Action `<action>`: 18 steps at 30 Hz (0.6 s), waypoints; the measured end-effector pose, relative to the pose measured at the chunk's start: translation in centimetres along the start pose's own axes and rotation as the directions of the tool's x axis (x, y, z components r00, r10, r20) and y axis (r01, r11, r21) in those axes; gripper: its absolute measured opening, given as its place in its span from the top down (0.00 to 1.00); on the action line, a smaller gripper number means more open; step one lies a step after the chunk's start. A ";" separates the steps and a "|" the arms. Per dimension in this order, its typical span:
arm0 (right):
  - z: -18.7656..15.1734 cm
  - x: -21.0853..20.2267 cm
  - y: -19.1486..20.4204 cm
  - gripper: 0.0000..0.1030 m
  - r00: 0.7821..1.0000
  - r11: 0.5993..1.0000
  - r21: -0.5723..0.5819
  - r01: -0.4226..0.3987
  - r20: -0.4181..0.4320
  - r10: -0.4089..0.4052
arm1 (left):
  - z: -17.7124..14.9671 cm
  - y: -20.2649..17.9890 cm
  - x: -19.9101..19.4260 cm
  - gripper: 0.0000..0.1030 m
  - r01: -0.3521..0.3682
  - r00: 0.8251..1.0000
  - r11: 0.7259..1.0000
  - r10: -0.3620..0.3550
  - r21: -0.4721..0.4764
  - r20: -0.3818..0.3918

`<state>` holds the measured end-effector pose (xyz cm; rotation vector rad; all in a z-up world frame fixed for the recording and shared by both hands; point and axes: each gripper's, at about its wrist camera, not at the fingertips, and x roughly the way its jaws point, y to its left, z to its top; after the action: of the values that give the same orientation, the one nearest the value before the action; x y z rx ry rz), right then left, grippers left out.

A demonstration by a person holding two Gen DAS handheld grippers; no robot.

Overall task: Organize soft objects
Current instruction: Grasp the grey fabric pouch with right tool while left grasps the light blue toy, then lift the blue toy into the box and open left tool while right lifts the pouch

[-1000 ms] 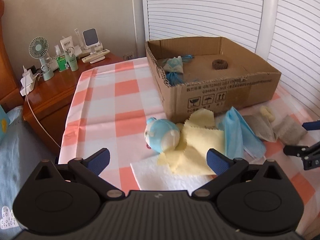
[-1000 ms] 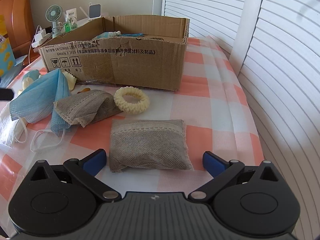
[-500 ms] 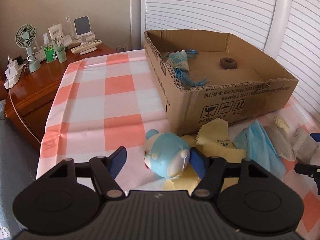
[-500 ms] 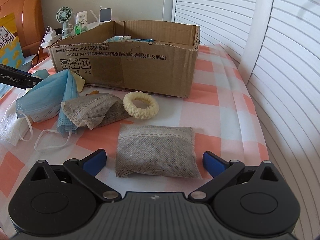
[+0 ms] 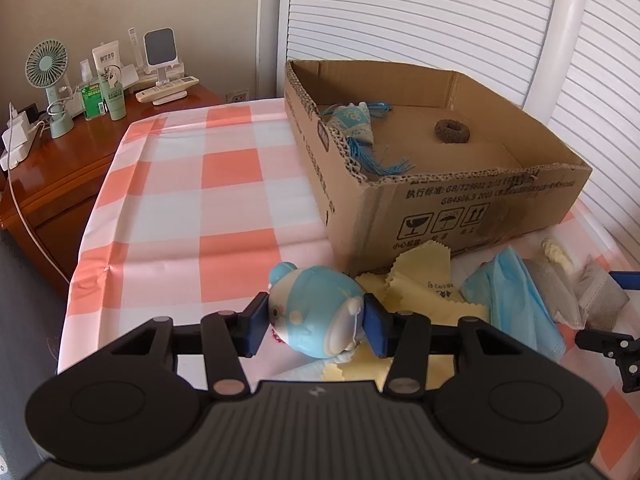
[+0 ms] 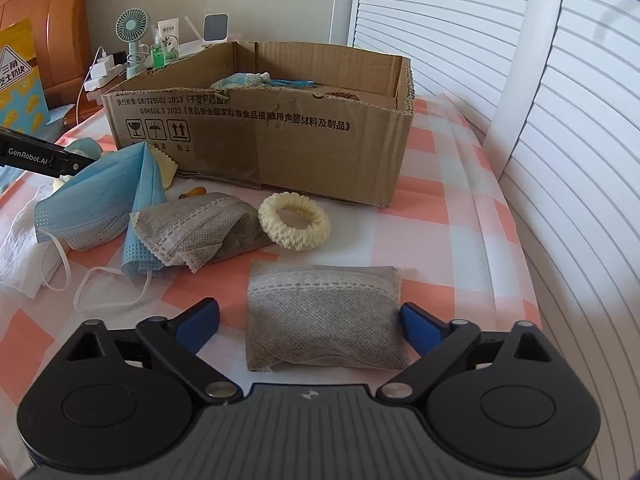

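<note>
This is a bedroom in a home. A wooden headboard (image 6: 24,12) rises beside a wooden nightstand (image 5: 68,160) carrying a small desk fan (image 5: 46,64), toiletry bottles (image 5: 108,80) and a remote control (image 5: 168,88). White louvered doors (image 5: 400,20) stand behind.

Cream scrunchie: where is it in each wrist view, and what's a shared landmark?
Left wrist: only a sliver of the cream scrunchie shows at the right edge, behind the blue mask.
Right wrist: centre of frame, lying flat between the box and the grey pouch.
Shared landmark: cardboard box, by its handling-symbol print.
</note>
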<state>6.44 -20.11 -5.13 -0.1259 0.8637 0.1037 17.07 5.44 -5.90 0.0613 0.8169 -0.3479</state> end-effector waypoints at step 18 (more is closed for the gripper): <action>0.9 -1.7 -0.2 0.47 1.000 0.998 0.054 0.011 0.004 -0.011 | 0.0 0.3 -2.3 0.55 0.017 1.000 1.000 -0.017 0.013 0.005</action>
<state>6.03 -20.24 -3.26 -0.0799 0.8608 0.0703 15.78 6.35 -4.26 0.0657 0.8107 -0.3695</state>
